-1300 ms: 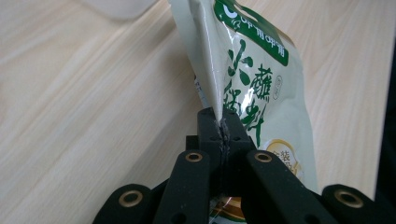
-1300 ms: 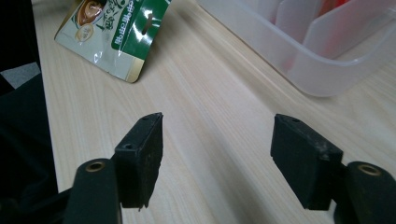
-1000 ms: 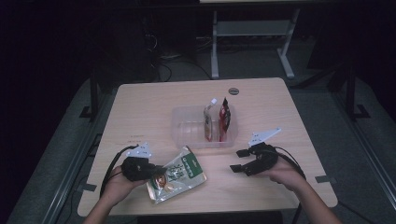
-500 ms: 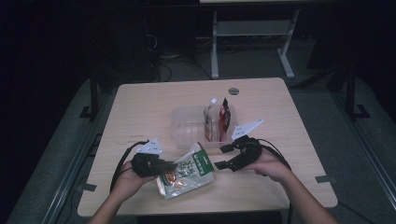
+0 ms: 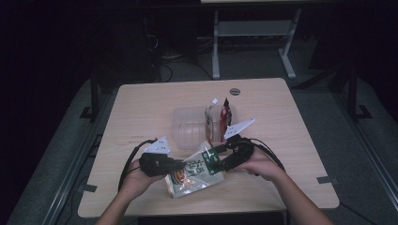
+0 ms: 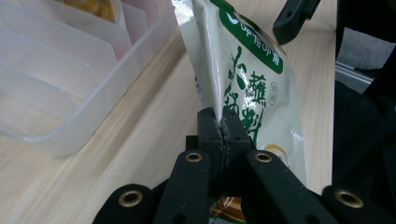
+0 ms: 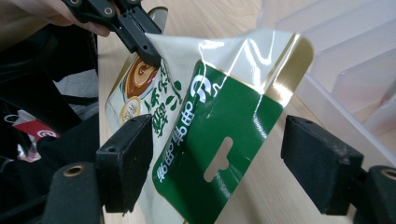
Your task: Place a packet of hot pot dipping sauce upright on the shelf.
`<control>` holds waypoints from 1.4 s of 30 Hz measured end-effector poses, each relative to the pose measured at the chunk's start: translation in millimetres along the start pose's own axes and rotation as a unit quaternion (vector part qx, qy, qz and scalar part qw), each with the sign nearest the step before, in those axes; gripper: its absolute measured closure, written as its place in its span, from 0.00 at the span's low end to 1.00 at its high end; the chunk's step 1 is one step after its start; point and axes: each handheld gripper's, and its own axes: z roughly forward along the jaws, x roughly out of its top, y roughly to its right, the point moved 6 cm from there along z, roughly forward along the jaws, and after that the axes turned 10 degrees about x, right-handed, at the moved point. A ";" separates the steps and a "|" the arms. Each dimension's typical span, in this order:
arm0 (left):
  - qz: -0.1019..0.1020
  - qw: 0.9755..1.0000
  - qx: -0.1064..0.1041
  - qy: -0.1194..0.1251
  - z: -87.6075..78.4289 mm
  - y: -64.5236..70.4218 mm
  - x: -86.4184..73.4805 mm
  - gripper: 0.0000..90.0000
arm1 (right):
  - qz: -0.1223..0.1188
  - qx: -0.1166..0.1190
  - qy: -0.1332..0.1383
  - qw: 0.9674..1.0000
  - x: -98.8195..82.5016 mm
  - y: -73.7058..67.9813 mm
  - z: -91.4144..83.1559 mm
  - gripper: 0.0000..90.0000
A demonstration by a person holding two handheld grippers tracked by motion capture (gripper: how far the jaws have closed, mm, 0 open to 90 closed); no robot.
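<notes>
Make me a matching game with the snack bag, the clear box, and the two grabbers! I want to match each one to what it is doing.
Things:
1. left gripper
2. right gripper
3. green and cream pouch
4. clear plastic bin

States:
A. jaws apart, with the pouch's green top edge between them
B. standing on the table with two packets upright inside
C. jaws shut on the pouch's side edge
D. lifted at one end, between the two grippers

Pairs: 1-C, 2-A, 3-D, 4-B
</notes>
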 end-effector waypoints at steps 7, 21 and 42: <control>0.001 1.000 -0.001 0.022 -4.0 0.8 6.4 0.99 | 0.004 0.033 0.003 0.999 -0.2 -1.7 8.6 0.38; 0.000 1.000 0.003 0.030 -3.2 -0.8 5.3 0.99 | -0.001 0.081 0.034 0.996 1.1 -2.5 6.5 0.80; -0.004 0.998 0.034 0.056 -22.5 -14.5 2.6 0.97 | -0.022 0.095 0.026 0.995 2.2 -8.3 3.6 1.00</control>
